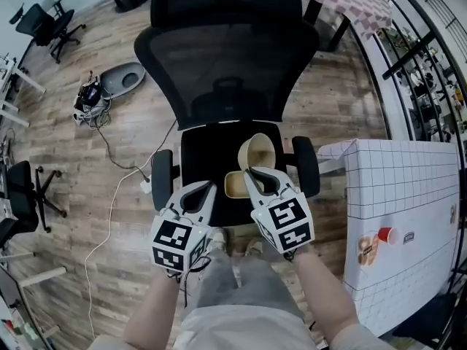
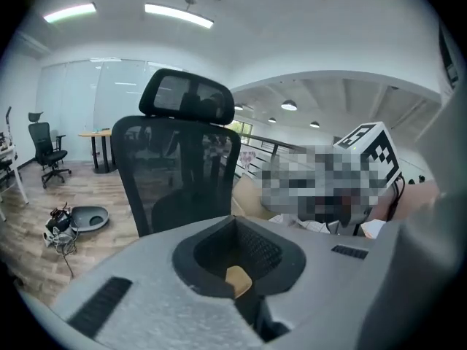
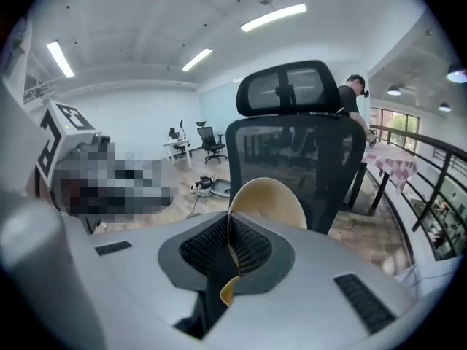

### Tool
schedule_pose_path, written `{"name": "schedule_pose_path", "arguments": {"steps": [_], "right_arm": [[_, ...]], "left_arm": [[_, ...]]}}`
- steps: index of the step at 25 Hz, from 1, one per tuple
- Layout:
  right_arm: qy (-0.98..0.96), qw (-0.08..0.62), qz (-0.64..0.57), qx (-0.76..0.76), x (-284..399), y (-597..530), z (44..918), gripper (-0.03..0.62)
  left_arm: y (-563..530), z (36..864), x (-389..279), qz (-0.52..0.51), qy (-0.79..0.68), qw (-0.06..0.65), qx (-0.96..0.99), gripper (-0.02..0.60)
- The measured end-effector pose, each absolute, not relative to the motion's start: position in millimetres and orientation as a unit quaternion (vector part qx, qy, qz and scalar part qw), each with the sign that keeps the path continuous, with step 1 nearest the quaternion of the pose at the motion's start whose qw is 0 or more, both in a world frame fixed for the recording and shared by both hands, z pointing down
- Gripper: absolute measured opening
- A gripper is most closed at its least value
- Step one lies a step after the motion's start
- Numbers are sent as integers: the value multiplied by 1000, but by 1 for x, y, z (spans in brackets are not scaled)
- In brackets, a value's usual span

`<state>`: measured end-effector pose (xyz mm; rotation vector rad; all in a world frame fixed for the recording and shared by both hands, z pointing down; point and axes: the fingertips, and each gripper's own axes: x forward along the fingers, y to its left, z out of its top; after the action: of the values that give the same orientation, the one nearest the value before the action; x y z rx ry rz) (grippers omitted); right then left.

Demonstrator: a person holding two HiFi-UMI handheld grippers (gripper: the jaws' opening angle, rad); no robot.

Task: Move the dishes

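Observation:
Both grippers hang over the seat of a black office chair [image 1: 219, 71]. My right gripper [image 1: 252, 172] is shut on the rim of a beige bowl [image 1: 257, 152], which stands on edge above the jaws with its hollow facing the chair back. In the right gripper view the bowl [image 3: 271, 201] rises out of the shut gripper [image 3: 230, 268]. My left gripper [image 1: 210, 188] is beside it, its jaws together on the edge of a small beige dish [image 1: 237, 185]. Only a sliver of that dish [image 2: 238, 280] shows in the left gripper view.
A white gridded table [image 1: 408, 217] with a red-capped item [image 1: 385, 235] stands at the right, beside a black railing [image 1: 408, 42]. On the wooden floor at the left lie a grey device [image 1: 122, 79], a cable bundle [image 1: 89, 100] and a white cord. More office chairs [image 1: 44, 22] stand farther left.

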<state>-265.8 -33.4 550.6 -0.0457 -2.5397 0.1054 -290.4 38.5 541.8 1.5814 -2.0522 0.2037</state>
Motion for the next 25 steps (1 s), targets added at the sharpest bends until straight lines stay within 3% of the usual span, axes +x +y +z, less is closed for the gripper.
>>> {"name": "schedule_pose_path", "arguments": {"steps": [17, 25], "right_arm": [[-993, 109, -38, -7, -201, -22, 300, 26], [-997, 46, -59, 21, -163, -10, 207, 26]], "left_arm": [[36, 348, -245, 104, -766, 90, 627, 14], [46, 226, -206, 58, -745, 13, 664, 14]]}}
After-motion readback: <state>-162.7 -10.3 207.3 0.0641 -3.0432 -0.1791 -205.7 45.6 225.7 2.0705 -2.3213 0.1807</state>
